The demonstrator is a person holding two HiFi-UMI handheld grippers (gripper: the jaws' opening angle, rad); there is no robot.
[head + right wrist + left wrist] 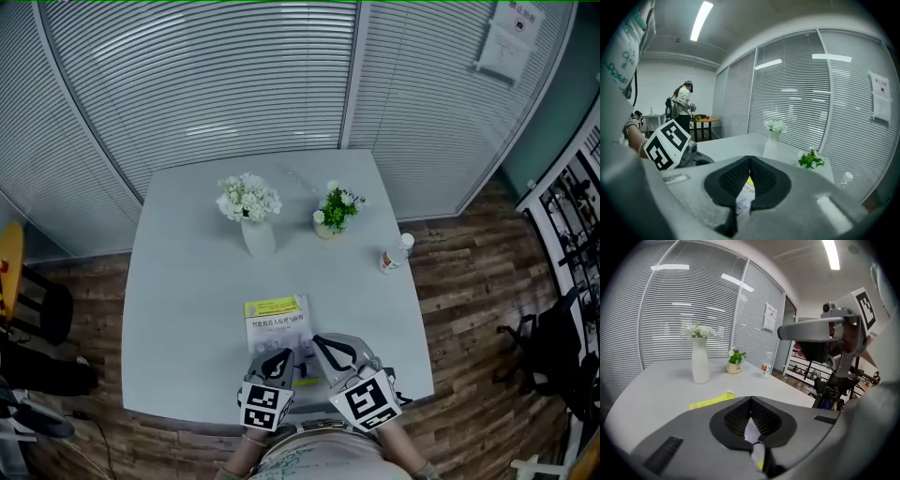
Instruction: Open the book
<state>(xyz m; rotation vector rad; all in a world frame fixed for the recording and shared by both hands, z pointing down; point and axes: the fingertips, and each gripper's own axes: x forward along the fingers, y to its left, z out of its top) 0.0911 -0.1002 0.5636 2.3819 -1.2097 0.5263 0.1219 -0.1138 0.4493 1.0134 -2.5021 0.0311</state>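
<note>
A closed book with a yellow and white cover lies flat near the front edge of the pale grey table. My left gripper hangs over the book's near left corner, its jaws shut with nothing in them. My right gripper is beside it over the near right corner, also shut and empty. In the left gripper view the jaws meet at the tips and the book's yellow band shows just ahead. In the right gripper view the closed jaws have the cover showing below them.
A white vase of white flowers, a small potted plant and a plastic bottle stand further back on the table. Slatted glass walls surround it. A dark chair is at the left. A person stands far off.
</note>
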